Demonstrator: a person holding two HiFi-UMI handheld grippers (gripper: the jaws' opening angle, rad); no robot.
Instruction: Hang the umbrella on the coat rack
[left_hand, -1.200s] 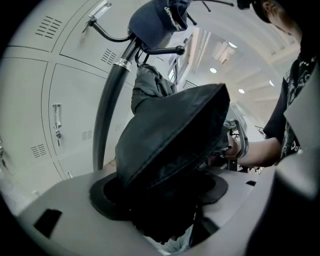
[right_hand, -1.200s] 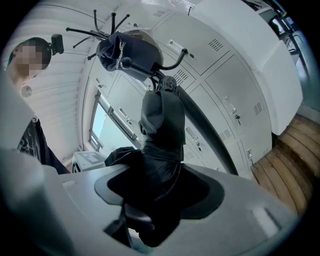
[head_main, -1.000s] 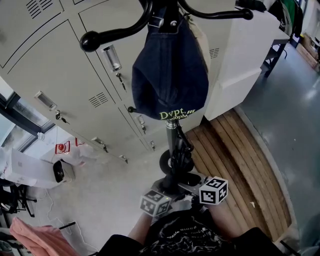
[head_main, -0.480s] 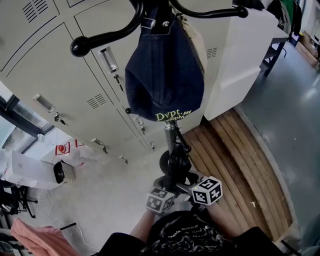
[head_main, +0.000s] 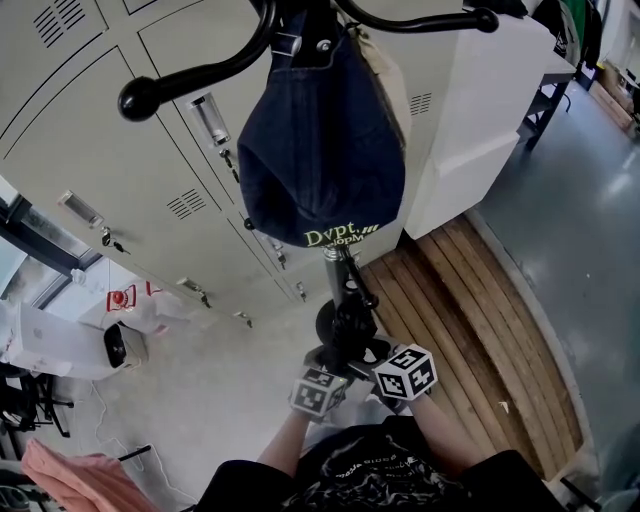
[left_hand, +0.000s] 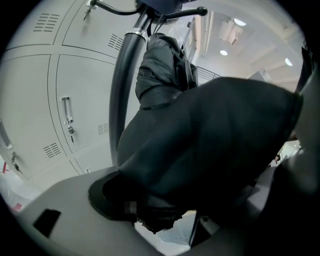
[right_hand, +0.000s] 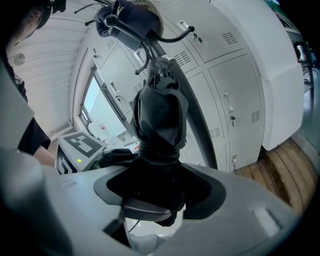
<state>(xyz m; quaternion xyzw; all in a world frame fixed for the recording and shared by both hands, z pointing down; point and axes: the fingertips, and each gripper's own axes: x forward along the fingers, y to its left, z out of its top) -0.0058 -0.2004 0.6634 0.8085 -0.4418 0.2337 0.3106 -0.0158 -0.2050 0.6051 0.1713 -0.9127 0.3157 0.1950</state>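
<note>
A black folded umbrella (head_main: 345, 322) stands upright against the coat rack pole (head_main: 338, 268), below a navy cap (head_main: 322, 150) that hangs from the rack's black hooks (head_main: 190, 80). My left gripper (head_main: 333, 365) and right gripper (head_main: 366, 357) both close on the umbrella's lower part, their marker cubes side by side. In the left gripper view the dark umbrella fabric (left_hand: 210, 145) fills the space between the jaws of the left gripper (left_hand: 165, 200), with the pole (left_hand: 122, 90) behind. In the right gripper view the strapped umbrella (right_hand: 160, 120) rises out of the right gripper (right_hand: 155, 192).
Grey lockers (head_main: 120, 160) stand right behind the rack. A wooden slatted platform (head_main: 470, 320) lies to the right beside a white cabinet (head_main: 480, 120). A white box (head_main: 60, 345), bags and a pink cloth (head_main: 70, 475) lie on the floor at the left.
Both grippers have sunk a little with the umbrella, and their marker cubes now sit closer together. The rack's hooks appear further left in the head view.
</note>
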